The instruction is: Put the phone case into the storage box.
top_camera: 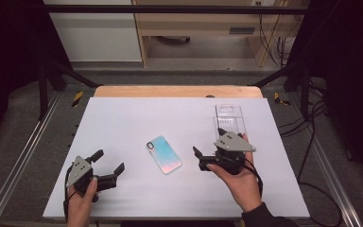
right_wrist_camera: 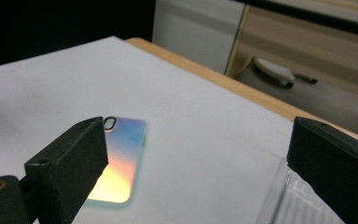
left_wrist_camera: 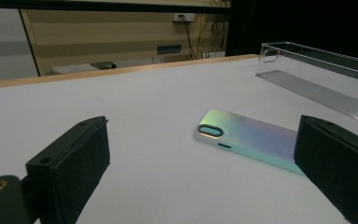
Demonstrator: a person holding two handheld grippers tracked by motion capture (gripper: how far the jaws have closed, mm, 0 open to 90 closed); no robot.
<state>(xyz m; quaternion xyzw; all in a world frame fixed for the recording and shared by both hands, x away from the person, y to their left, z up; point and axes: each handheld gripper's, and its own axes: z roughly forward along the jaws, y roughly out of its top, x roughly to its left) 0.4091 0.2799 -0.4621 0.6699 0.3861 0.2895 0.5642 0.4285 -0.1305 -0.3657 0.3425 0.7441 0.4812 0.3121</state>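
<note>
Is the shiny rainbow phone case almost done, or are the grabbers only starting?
It looks like an early stage. Done: nothing that shows; the phone case lies flat on the white table, apart from the clear plastic box at the far right. In hand: nothing; the left gripper and right gripper are both open and empty, either side of the case. Left: probably picking it up.

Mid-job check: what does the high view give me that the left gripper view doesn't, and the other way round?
High view alone: both hands, the left hand-held gripper and right hand-held gripper, each open with nothing between the jaws, either side of the phone case, and the whole white table.

Left gripper view alone: a close, low look at the case's camera cutout and its side edge.

Both: the iridescent case lying flat, the clear plastic box beyond it, and the wooden furniture behind the table.
</note>
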